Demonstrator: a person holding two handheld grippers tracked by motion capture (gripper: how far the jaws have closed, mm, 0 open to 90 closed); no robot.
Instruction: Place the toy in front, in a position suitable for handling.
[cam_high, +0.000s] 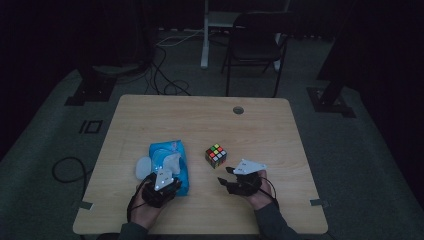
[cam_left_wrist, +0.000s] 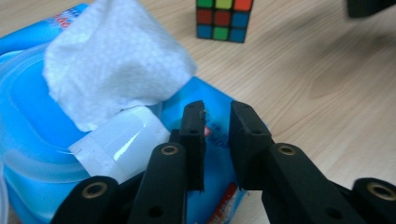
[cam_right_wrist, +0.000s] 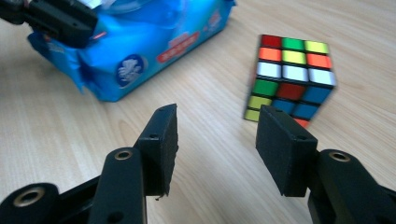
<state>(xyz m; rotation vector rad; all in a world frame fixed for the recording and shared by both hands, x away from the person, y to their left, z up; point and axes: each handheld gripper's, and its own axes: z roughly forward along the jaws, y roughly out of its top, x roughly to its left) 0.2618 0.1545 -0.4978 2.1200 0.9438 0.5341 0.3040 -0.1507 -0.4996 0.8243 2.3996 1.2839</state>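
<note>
Worktop (cam_high: 200, 120): pale wood grain, rounded corners, round grommet hole (cam_high: 238, 110) near far edge.

Wet-wipe pack (cam_high: 170, 165): blue soft pack, lying flat left of centre on worktop. Flip lid (cam_high: 144, 167) swung open toward its left side. White wipe (cam_left_wrist: 112, 60) standing crumpled out of the opening; clear sticker flap (cam_left_wrist: 119, 142) peeled up just below it.

Puzzle cube (cam_high: 216, 155): multicoloured, three-by-three faces, resting on worktop just right of the pack, apart from it. Seen blurred in right gripper view (cam_right_wrist: 292, 79), ahead of and slightly right of the jaws.

Left claw (cam_left_wrist: 217, 135): held in left hand (cam_high: 145, 210), poised over near end of the pack, beside the wipe. Jaws drawn close with a narrow gap between, nothing pinched. Contact with the pack: cannot tell.

Right claw (cam_right_wrist: 217, 140): held in right hand (cam_high: 260, 192), low over bare worktop, pointed toward the cube and short of it. Jaws spread wide, nothing between them.

Floor (cam_high: 60, 135): grey carpet, dim, with cables (cam_high: 165, 80) and a dark chair (cam_high: 255, 45) beyond far edge.
</note>
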